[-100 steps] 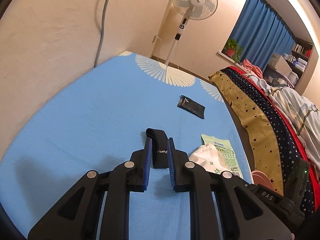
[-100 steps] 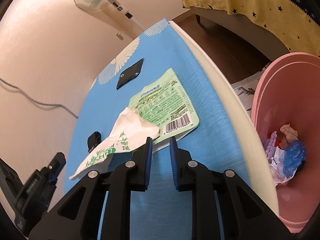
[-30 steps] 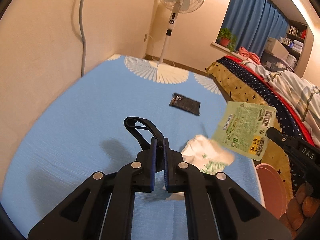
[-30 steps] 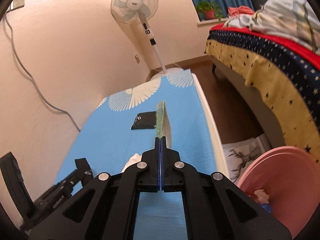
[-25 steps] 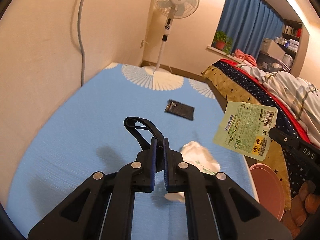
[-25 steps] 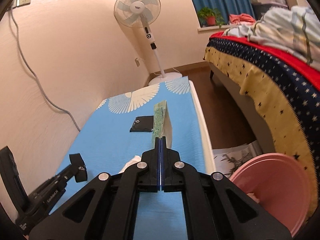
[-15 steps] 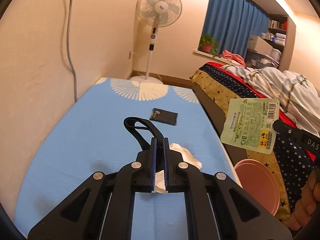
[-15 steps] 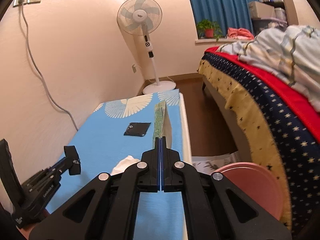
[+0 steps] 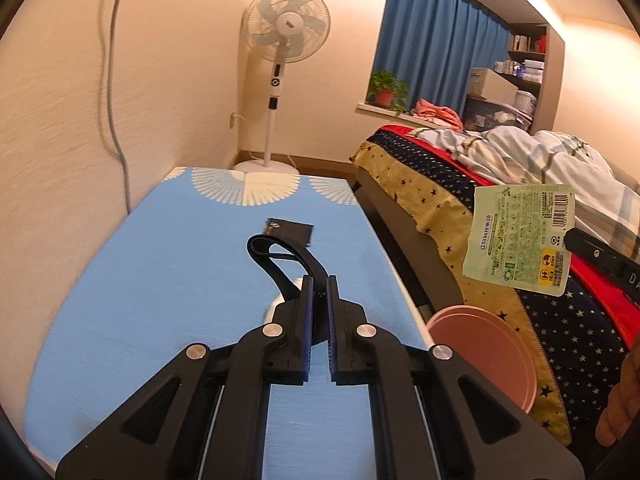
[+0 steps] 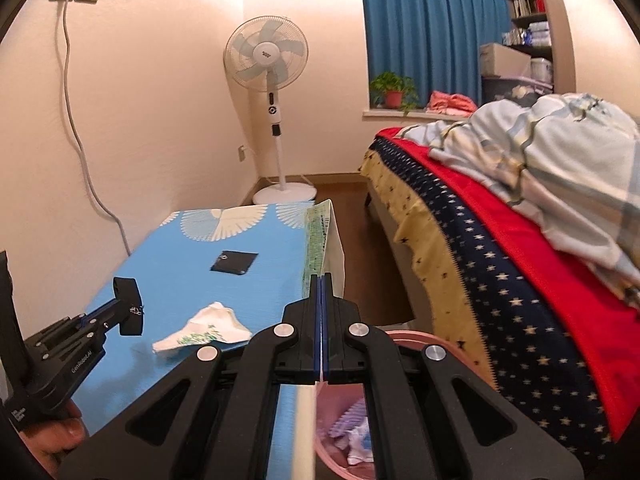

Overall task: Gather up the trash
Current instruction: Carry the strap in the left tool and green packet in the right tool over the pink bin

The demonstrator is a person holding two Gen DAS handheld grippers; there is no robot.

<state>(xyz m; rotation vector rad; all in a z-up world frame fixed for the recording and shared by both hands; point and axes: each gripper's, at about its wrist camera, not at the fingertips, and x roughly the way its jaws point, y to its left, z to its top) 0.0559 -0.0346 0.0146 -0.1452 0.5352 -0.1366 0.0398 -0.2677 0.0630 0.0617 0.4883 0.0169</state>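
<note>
Blue cloth with white fan prints covers the low table [image 9: 140,280] in front of us, set against a cream wall with a bed [image 10: 500,240] across a strip of brown floor. Our right gripper [image 10: 321,280] is clamped flat on the green wrapper [image 9: 520,236], which hangs in the air past the table's right edge and above the pink bin [image 9: 480,348]. Our left gripper [image 9: 319,284] pinches a looped black strap [image 9: 280,256] and holds it clear over the cloth (its jaws are nearly closed, the strap between the pads). On the table lie a crumpled white tissue with green print [image 10: 208,328] near our end and a flat black pouch [image 10: 234,262] farther along the middle.

That pink bin stands on the floor, tight against the table's right edge. Inside it we see crumpled white paper and something purple and blue [image 10: 352,428], though blur keeps us from telling more. Between the table and the bed the floor is a narrow lane, with the bin filling its near end. A standing fan [image 10: 266,56] stands beyond the far end of the table, and blue curtains [image 10: 432,32] hang behind a potted plant [image 10: 394,90] on the sill.
</note>
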